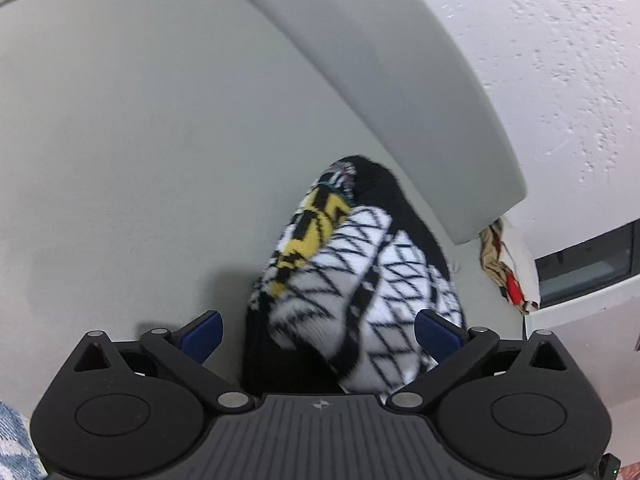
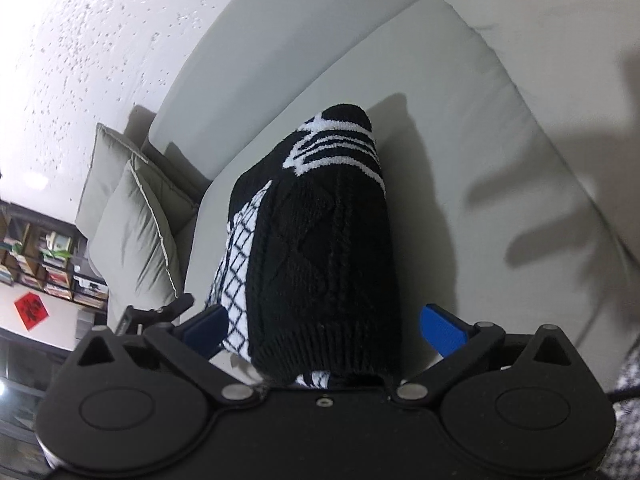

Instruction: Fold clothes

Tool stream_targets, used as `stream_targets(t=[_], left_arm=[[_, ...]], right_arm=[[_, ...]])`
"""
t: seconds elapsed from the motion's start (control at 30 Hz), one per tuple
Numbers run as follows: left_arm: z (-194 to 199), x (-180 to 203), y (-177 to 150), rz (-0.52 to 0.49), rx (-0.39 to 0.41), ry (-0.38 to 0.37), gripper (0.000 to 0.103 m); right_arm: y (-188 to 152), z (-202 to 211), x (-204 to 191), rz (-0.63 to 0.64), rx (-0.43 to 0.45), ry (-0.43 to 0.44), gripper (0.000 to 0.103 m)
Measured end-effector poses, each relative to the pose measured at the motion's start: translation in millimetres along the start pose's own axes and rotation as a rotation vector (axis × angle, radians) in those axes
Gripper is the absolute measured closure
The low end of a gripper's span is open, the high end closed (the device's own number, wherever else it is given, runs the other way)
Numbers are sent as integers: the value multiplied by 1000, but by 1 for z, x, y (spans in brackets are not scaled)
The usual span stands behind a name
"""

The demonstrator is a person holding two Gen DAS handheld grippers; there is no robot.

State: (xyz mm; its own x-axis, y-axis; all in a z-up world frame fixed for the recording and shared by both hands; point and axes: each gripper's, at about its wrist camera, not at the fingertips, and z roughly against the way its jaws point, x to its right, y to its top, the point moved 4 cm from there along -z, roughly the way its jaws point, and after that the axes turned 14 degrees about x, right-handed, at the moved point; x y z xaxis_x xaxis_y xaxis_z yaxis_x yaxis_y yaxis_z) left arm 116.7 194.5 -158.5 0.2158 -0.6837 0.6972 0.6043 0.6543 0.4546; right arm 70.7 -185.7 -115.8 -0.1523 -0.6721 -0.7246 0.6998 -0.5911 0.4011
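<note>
Left gripper [image 1: 318,330]: black body nearest the lens, blue fingers spread wide, sweater [image 1: 352,276] bunched between them, gripped by neither.
Right gripper [image 2: 324,330]: blue fingers equally wide, sweater [image 2: 320,248] draped between, its ribbed hem at the near edge.
Sweater: chunky knit, black with white lattice and a yellow patch, hanging in a rumpled hump over the sofa.
Sofa [image 1: 140,140]: pale grey, smooth cushions, curved backrest [image 1: 400,80] on the far side.
Pillows [image 2: 136,216]: two, grey, piped edges, far left on the seat.
Wall [image 2: 80,40]: white, pitted plaster.
Shelves [image 2: 44,256]: cluttered, far left; red diamond sign [image 2: 31,311] below.
</note>
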Motion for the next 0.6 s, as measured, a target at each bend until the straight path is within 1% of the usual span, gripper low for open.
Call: stream_targets(t=[0.1,0.2,0.3,0.43,0.6], left_arm=[[-16,-16,1,41,-62,-6,1],[-25,-31,0,84,-132,-65,1],[-29,-30,-1,61,-158,-101,1],[-35,-29,-2,32,-193,-148,2],[-48,-22,-1,0,-249,-163,2]], right_arm=[[1,-12,4,-9,-9,-11,0],[2,-24,10,-10,-27,-19,0],[6,-39,18,-54,-54,3,0],[11,-60,32,-128,-80,62,0],[14,-86,53,-243,-126,124,0]])
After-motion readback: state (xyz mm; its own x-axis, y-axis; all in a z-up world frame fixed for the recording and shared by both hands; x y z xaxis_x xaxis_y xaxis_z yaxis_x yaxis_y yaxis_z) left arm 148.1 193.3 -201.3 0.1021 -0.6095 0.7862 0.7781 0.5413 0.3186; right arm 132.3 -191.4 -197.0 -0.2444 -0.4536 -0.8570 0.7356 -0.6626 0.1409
